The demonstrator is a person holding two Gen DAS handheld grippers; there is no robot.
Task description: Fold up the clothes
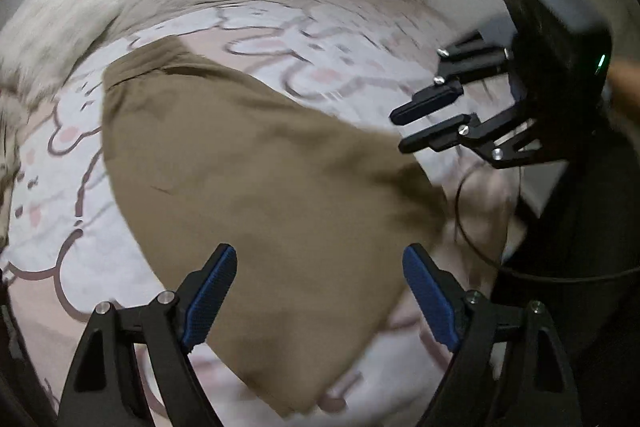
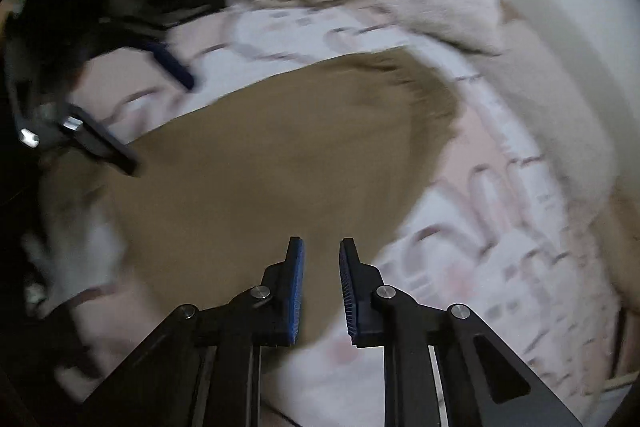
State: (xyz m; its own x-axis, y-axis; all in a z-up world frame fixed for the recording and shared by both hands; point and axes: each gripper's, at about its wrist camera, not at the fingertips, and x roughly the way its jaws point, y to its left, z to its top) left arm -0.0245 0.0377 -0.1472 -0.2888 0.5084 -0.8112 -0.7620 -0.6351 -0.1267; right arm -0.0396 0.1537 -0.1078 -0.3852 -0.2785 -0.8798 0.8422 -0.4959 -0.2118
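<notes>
Lying flat on the bunny-print bedsheet (image 1: pixel 280 39), the brown garment (image 1: pixel 256 187) runs long from upper left down to lower right in the left wrist view. Left gripper (image 1: pixel 320 291) hangs over it, fingers spread wide, nothing between them. Right gripper (image 2: pixel 321 287) has fingers close together with a small gap, nothing pinched.
</notes>
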